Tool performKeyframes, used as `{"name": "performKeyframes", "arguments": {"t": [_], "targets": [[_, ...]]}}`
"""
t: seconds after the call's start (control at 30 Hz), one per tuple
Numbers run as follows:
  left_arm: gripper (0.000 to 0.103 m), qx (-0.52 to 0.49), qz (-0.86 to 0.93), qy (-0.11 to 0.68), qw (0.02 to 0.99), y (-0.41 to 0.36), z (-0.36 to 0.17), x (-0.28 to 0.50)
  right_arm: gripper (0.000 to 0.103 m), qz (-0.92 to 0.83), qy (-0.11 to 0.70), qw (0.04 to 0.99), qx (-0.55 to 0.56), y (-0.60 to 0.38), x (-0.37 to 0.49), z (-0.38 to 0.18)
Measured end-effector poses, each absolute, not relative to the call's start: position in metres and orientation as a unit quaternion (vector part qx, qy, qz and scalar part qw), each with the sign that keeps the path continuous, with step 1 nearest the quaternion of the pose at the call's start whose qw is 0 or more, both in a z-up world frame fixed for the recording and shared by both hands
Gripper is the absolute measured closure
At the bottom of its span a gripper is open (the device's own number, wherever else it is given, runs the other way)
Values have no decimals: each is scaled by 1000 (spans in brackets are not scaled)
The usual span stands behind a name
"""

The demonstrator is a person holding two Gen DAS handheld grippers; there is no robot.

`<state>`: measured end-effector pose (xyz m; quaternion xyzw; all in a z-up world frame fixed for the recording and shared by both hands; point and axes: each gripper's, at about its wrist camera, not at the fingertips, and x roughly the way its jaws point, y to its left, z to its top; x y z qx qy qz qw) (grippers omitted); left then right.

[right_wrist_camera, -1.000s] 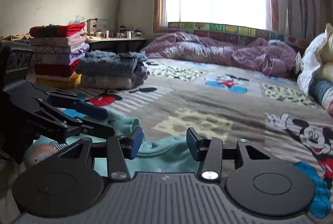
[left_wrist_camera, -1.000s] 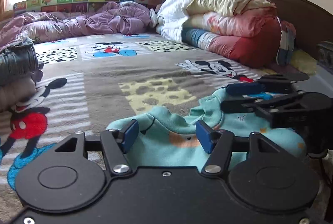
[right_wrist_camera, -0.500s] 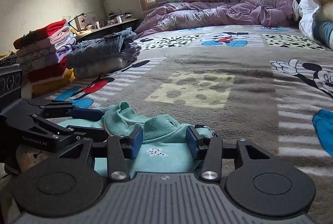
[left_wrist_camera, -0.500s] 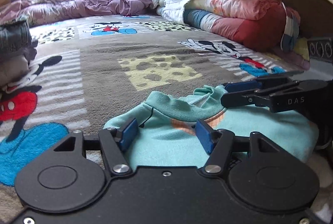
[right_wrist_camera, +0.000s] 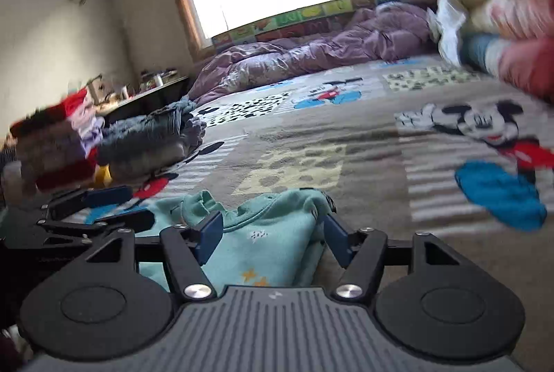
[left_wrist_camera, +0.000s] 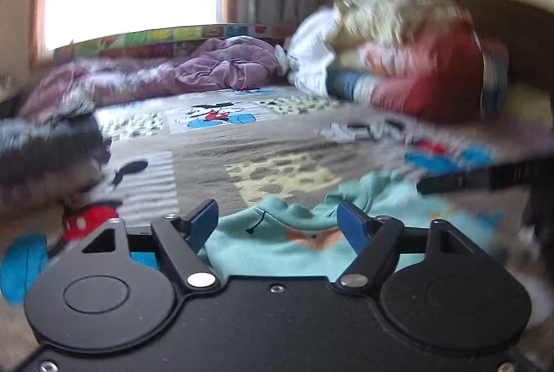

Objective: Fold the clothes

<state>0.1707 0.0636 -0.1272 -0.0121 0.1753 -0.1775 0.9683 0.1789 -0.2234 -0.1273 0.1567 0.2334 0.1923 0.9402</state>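
Your left gripper [left_wrist_camera: 277, 222] and right gripper [right_wrist_camera: 272, 235] are open wide. The teal shirt [right_wrist_camera: 273, 237] looks soft and floppy, so pinch its edge.

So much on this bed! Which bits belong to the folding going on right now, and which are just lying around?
In the job:
- teal cartoon-print sweatshirt
- left gripper, open
- right gripper, open

Just lying about:
- crumpled purple duvet
- stack of folded clothes
- folded grey jeans
- rolled pink and white quilts
- Mickey Mouse blanket
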Motion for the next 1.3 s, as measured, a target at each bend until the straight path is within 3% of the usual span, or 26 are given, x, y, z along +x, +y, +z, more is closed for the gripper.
{"name": "performKeyframes", "arguments": {"t": [0.2, 0.37, 0.8, 0.97, 1.07, 1.2, 1.3], "targets": [[25, -218, -149, 255, 930, 109, -133, 162, 35, 167, 273, 895, 311, -255, 161, -150], [24, -326, -146, 305, 883, 121, -146, 156, 31, 171, 299, 871, 350, -249, 159, -166], [26, -369, -164, 357, 842, 96, -172, 186, 32, 189, 324, 862, 341, -218, 193, -181], [28, -352, -167, 356, 849, 85, -173, 196, 44, 194, 320, 867, 330, -213, 202, -183], [33, -358, -166, 356, 847, 86, -175, 197, 48, 197, 320, 866, 330, -212, 202, -181], [53, -360, -168, 364, 842, 89, -174, 195, 57, 203, 318, 864, 334, -211, 201, -180], [60, -382, -174, 364, 831, 92, -174, 193, 62, 217, 308, 854, 358, -214, 198, -181]]}}
